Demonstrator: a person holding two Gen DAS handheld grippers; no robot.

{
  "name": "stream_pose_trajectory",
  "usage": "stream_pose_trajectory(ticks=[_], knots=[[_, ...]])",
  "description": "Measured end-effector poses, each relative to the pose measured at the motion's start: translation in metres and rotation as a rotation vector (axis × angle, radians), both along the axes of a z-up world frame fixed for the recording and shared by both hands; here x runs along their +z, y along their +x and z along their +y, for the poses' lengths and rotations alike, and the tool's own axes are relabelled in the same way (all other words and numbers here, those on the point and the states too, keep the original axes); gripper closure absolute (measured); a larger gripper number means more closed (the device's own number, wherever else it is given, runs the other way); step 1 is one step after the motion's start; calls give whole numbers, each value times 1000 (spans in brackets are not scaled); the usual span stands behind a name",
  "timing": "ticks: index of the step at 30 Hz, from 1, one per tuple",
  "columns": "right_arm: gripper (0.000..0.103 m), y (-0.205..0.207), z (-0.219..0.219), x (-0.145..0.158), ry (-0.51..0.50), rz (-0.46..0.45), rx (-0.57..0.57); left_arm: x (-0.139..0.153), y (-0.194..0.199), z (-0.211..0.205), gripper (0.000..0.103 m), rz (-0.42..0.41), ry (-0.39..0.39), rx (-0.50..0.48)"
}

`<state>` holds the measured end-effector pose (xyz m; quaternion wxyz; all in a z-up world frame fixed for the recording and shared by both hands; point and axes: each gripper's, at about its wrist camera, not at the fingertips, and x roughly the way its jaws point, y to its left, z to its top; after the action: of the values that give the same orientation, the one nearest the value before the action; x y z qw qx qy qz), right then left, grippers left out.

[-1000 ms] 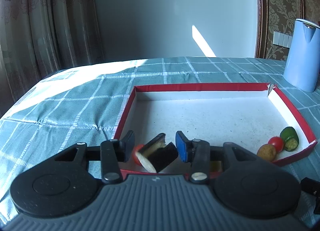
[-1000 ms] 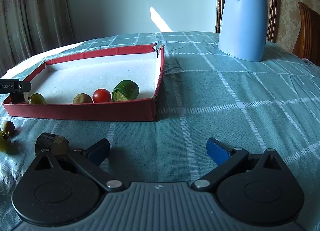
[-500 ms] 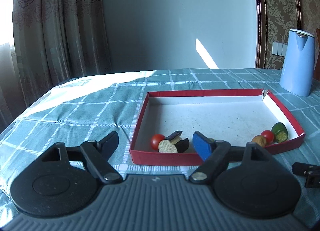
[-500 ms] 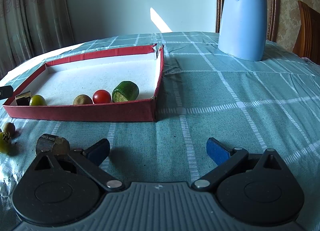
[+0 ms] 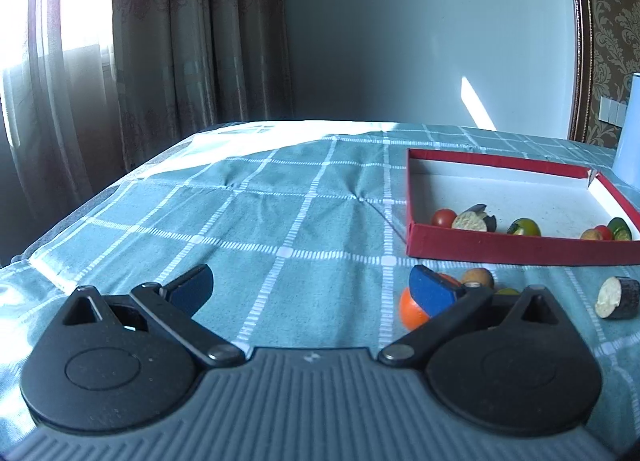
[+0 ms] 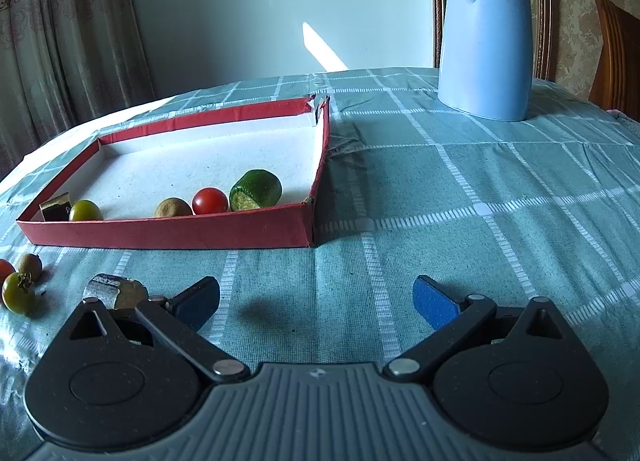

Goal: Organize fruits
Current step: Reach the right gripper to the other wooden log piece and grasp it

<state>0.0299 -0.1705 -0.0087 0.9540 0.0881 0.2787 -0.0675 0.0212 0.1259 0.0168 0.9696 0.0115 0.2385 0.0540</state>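
Note:
A red-walled tray (image 5: 500, 249) holds a red tomato (image 5: 443, 217), a cut eggplant piece (image 5: 472, 219), a green tomato (image 5: 524, 227) and a cucumber piece (image 6: 256, 189). My left gripper (image 5: 312, 291) hangs low over the cloth, left of the tray. Its jaws are opening wide with nothing between them. Just behind its right finger lie an orange tomato (image 5: 412, 311) and a brown fruit (image 5: 478, 276); a second eggplant piece (image 5: 618, 297) sits further right. My right gripper (image 6: 316, 301) stands open and empty in front of the tray (image 6: 180, 233), with that eggplant piece (image 6: 114, 291) by its left finger.
A blue kettle (image 6: 486, 37) stands at the back right on the checked teal tablecloth (image 5: 240, 229). A green tomato (image 6: 18, 293) and a brown fruit (image 6: 30, 265) lie loose at the left. Curtains hang behind the table's far left edge; a wooden chair (image 6: 616, 53) is at the right.
The left gripper let go of the eggplant piece inside the tray, spread its jaws wide and drew back and to the left. The right gripper has stayed where it was.

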Motion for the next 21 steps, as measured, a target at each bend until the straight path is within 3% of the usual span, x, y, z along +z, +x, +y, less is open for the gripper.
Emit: stream_pose_trajectory(ticks=[5, 10, 21], knots=[[0, -21, 6, 7, 15, -104, 68, -9, 8, 19, 0, 52, -85, 7], [0, -39, 29, 12, -43, -157, 153, -10, 7, 22, 0, 47, -112, 0], [0, -43, 73, 16, -130, -170, 277, -12, 10, 27, 0, 65, -157, -9]])
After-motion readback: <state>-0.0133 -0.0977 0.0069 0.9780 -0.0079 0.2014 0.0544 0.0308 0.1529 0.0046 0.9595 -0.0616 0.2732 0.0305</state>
